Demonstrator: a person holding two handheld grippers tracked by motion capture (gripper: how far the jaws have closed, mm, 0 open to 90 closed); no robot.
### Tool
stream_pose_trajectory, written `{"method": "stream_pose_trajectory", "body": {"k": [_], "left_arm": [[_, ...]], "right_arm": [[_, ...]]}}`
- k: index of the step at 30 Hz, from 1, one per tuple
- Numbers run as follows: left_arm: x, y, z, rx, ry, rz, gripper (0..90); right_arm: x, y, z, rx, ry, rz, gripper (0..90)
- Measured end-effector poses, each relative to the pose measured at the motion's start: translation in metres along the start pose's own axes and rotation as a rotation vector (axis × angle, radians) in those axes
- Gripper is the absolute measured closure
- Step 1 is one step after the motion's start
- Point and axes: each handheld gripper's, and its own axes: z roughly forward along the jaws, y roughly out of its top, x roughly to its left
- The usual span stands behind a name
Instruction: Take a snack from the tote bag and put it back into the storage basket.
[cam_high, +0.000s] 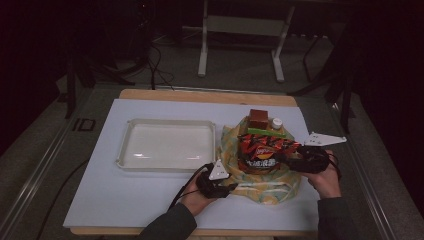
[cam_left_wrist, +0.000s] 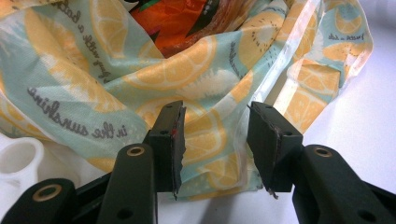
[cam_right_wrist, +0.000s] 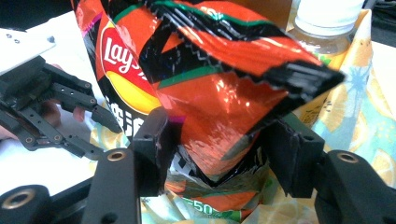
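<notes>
Chip bag (cam_high: 263, 148) in lemon-print bag (cam_high: 230, 150); tray (cam_high: 125, 150) beside.

My high view looks forward and down on the whole bench (cam_high: 150, 200) from above its near side. My left gripper view sits very close to the lemon-print bag (cam_left_wrist: 93, 93), facing its near left side. My right gripper view looks leftward, close on the chip bag (cam_right_wrist: 210, 93); all three share these bags.
</notes>
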Motion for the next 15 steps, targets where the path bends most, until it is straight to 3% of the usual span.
{"method": "stream_pose_trajectory", "body": {"k": [7, 8, 12, 15], "left_arm": [[0.0021, 0.0, 0.0002, 0.001, -0.011, -0.016, 55.3], [0.0018, 0.0001, 0.0001, 0.005, -0.01, -0.009, 55.3], [0.0016, 0.0001, 0.0003, 0.005, -0.009, -0.008, 55.2], [0.0018, 0.0001, 0.0005, 0.005, -0.011, -0.011, 55.3]], "right_arm": [[-0.0032, 0.0052, -0.0008, 0.003, 0.017, -0.007, 55.4], [-0.0027, 0.0061, -0.0008, 0.001, 0.03, -0.012, 61.4], [-0.0028, 0.0061, -0.0021, -0.001, 0.039, -0.016, 68.0], [-0.0023, 0.0055, -0.007, -0.009, 0.036, -0.021, 80.8]]}}
